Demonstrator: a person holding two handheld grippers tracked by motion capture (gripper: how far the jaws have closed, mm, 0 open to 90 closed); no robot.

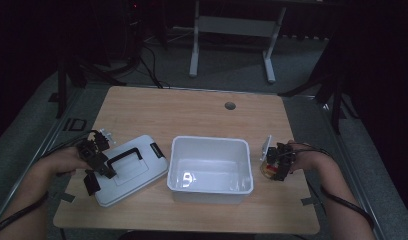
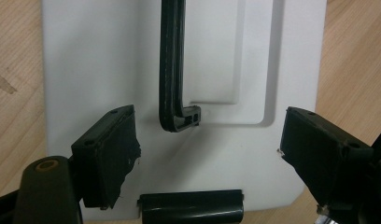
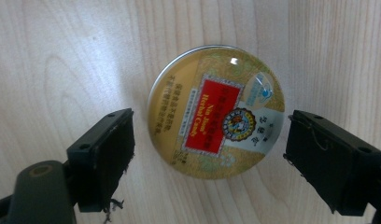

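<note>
Hovering over the round candy tin (image 3: 216,111), your right gripper (image 3: 209,163) has its jaws spread wide, one on each side of the tin and not touching it. In the high view the tin (image 1: 266,170) lies on the wooden table (image 1: 192,110) at about three o'clock from the open white bin (image 1: 210,170), just beside the bin's wall. This looks like the approach step of a pick, with the tin framed but not yet gripped.

Your left gripper (image 2: 207,158) sits over the white lid (image 2: 95,70), which rests flat on the table at nine o'clock from the bin. Its jaws are wide too, holding nothing, with the end of the black handle (image 2: 172,70) between them and a black latch (image 2: 191,207) at six o'clock in the left gripper view.

Next, you'd likely lower the right gripper until the pads straddle the tin's rim, then close squarely across its width. The tin is low and smooth, so a shallow or off-centre pinch could let it slip. From there the bin is a short carry toward nine o'clock.
</note>
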